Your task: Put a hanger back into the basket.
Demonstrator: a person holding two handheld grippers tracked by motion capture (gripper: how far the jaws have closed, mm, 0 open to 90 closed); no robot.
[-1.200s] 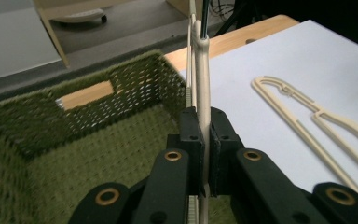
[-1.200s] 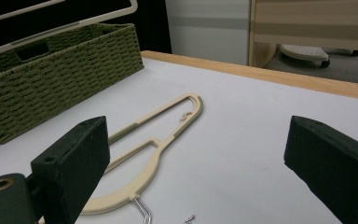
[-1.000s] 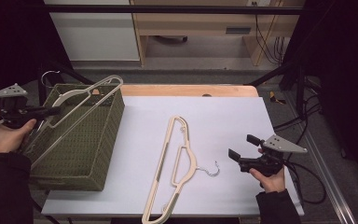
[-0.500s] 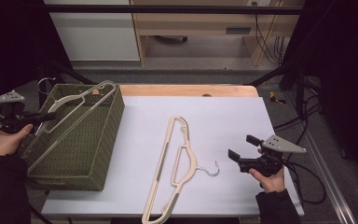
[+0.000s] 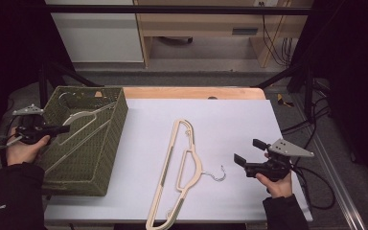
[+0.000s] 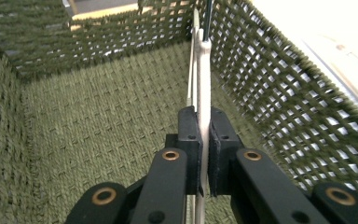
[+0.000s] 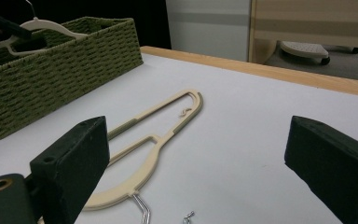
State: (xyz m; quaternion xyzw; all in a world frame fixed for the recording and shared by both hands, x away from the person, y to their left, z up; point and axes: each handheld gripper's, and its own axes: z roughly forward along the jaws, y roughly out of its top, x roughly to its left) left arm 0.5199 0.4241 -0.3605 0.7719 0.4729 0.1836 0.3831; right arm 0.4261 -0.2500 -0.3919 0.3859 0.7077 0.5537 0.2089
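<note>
A pale hanger (image 5: pixel 84 116) lies slanted inside the green woven basket (image 5: pixel 112 143) at the table's left. My left gripper (image 5: pixel 62 128) reaches over the basket's left rim and is shut on that hanger. In the left gripper view the pads (image 6: pixel 189 126) press on the thin hanger (image 6: pixel 204 79) from both sides, above the basket floor (image 6: pixel 98 121). A second beige hanger (image 5: pixel 182 167) with a metal hook (image 5: pixel 218 175) lies flat mid-table. My right gripper (image 5: pixel 248 151) hovers open just right of it, nothing between its jaws. The right gripper view looks along the table hanger (image 7: pixel 163 135) toward the basket (image 7: pixel 60 60).
A white sheet (image 5: pixel 230 115) covers the table, with a wooden edge (image 5: pixel 191 92) at the back. Black frame bars and cables (image 5: pixel 311 124) run along the right side. A cabinet and desk stand beyond the table.
My left gripper has sunk with the pale hanger, which was above the basket's rim and now lies down inside it. The right gripper has kept still.
</note>
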